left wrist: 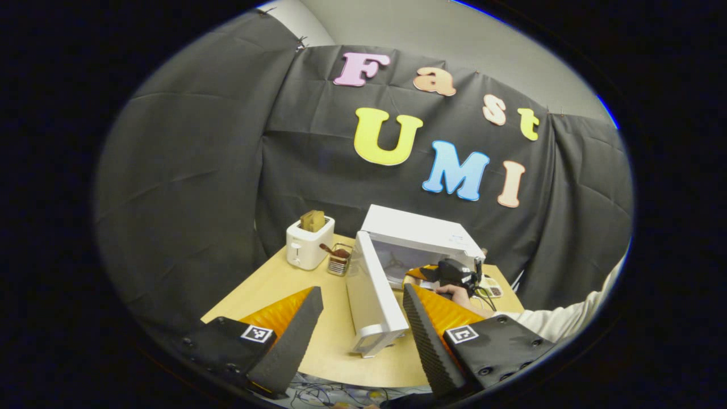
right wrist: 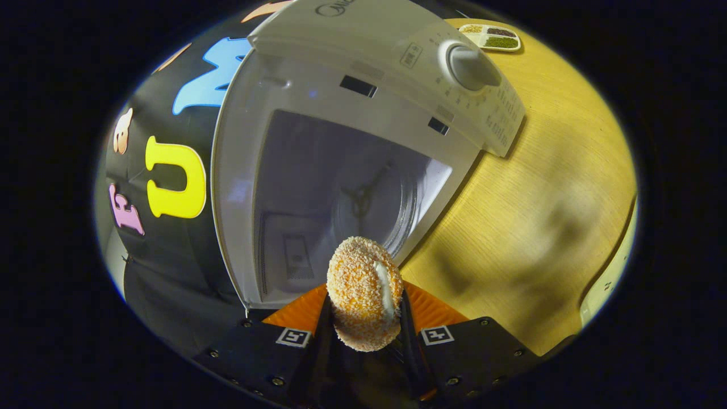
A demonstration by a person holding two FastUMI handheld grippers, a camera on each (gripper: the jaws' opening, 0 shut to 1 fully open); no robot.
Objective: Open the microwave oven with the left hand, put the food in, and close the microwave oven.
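Observation:
A white microwave oven [left wrist: 423, 236] stands on the wooden table [left wrist: 329, 341], its door [left wrist: 372, 295] swung wide open toward me. My left gripper [left wrist: 363, 315] is open, drawn back from the door with its fingers either side of the door's edge, touching nothing. In the right gripper view my right gripper [right wrist: 363, 318] is shut on a round crumb-coated food ball [right wrist: 363, 292] just in front of the open cavity [right wrist: 335, 199] with its glass turntable [right wrist: 375, 204]. In the left gripper view the right gripper [left wrist: 451, 272] and a hand [left wrist: 454, 292] are at the oven's mouth.
A white toaster [left wrist: 308, 243] holding toast stands at the table's back left, with a small wire holder [left wrist: 339, 260] beside it. A divided tray of small items [right wrist: 489, 36] lies past the oven's control dial [right wrist: 468, 65]. A light sleeve [left wrist: 568, 321] reaches in from the right.

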